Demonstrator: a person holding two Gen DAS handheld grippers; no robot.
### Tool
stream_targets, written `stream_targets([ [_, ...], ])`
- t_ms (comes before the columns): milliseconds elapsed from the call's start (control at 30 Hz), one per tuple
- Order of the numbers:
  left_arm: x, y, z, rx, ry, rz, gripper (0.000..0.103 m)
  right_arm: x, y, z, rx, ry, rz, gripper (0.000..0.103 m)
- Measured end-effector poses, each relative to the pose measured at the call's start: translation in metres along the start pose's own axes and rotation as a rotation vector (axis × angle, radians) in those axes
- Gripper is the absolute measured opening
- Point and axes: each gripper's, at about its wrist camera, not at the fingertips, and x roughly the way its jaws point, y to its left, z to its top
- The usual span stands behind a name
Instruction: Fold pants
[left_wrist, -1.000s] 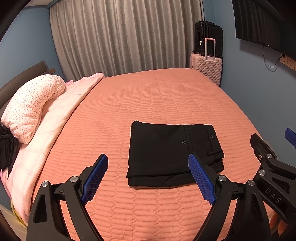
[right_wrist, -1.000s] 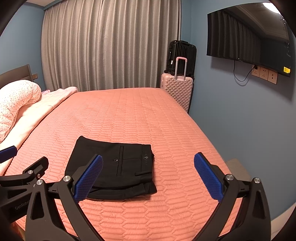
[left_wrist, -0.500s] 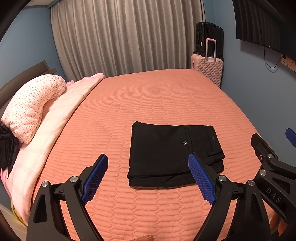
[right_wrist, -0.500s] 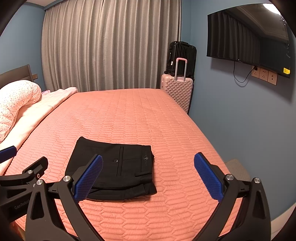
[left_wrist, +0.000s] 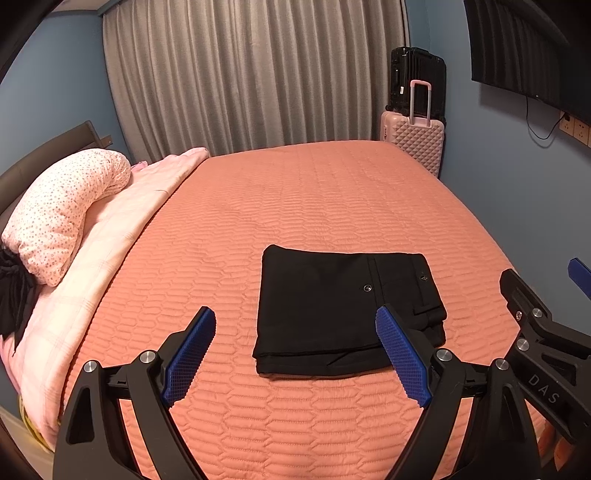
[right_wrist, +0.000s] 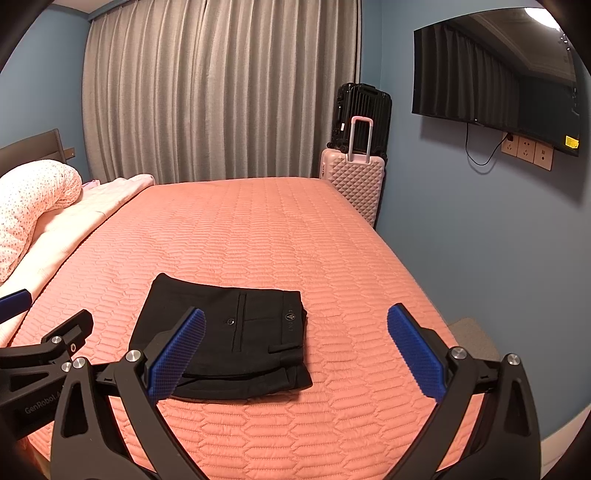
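One pair of black pants (left_wrist: 343, 306) lay folded in a flat rectangle on the bed (left_wrist: 295, 199), just ahead of both hand-held grippers. Left hand-held gripper (left_wrist: 295, 354) and right hand-held gripper (right_wrist: 295, 354) hovered above it, jaws spread wide, holding nothing.

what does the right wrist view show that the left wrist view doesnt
Only the right wrist view shows the whole wall-mounted black television, the beige wall sockets below it in full, and a triangular logo on the trousers.

Only the left wrist view shows a black fabric bundle beside the dotted pink pillow.

Both show the folded black trousers lying flat on the orange quilted bedspread, the pink hard-shell suitcase, the black suitcase and the grey curtain. The left gripper and right gripper are both open, holding nothing.
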Motion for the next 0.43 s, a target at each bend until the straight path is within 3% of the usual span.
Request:
stream_targets([
  [433, 0.0041, -0.0030, 0.0011, 0.010, 0.023, -0.027, 0.087, 0.0012, -0.0055, -0.0024, 0.007, 0.006, -0.001, 0.098],
])
